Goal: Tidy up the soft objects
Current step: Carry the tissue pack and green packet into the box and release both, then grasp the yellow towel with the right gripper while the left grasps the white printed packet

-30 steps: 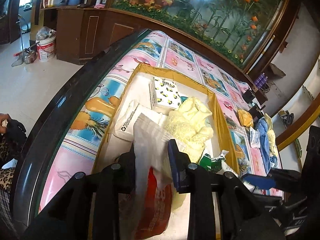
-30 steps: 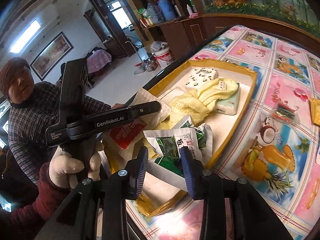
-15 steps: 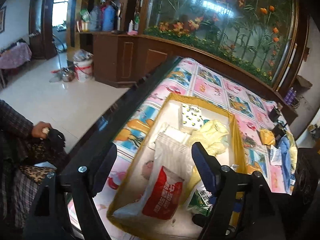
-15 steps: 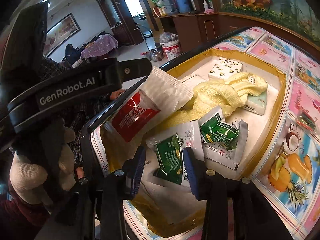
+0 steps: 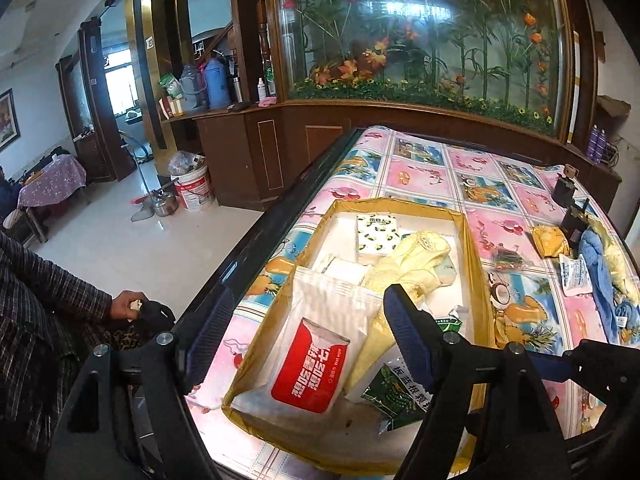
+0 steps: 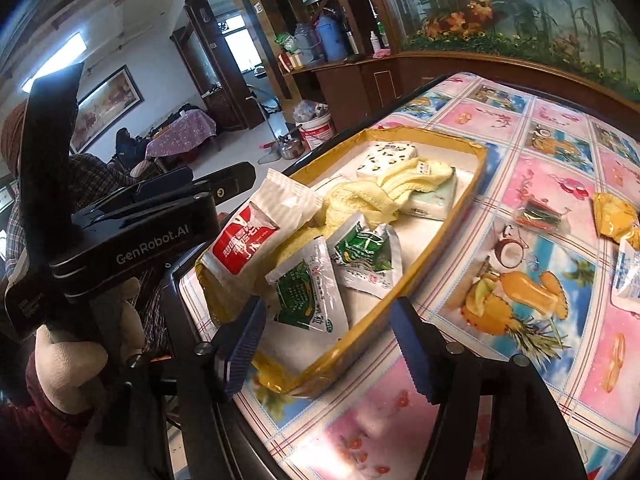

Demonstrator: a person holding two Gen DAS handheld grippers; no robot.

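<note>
A person sits far to the left of the left gripper point(image 5: 306, 334), with a hand point(image 5: 127, 305) resting on something dark. The left gripper's jaws are wide apart and hold nothing. Right between them, and a little ahead, lies the white and red pouch point(image 5: 320, 354). It rests in the near end of the yellow box point(image 5: 478, 280). Further ahead of the jaws are the yellow towel point(image 5: 416, 256) and the spotted tissue pack point(image 5: 378, 232).

The right gripper point(image 6: 326, 348) is open too, and it is empty. Just ahead of its jaws, inside the box, lie two green packets point(image 6: 308, 292), side by side and partly overlapping. The left gripper point(image 6: 132, 236) shows off to the left in this view, held in a gloved hand point(image 6: 68, 364).

Well off to the right of both grippers, more soft things wait on the flowery tablecloth point(image 6: 516, 184). There is an orange packet point(image 6: 614, 220), a small see-through bag point(image 6: 538, 216) and a white packet point(image 6: 628, 276). In the left view a blue cloth point(image 5: 600, 280) lies out there too.

It looks like the pouch and packets are now put away, so this step is between loads. Next, a gripper would need to swing right, come down over one loose thing, and close gently on it. The thin, flat packets may be hard to pinch off the cloth. The blue cloth may hang and drag.
</note>
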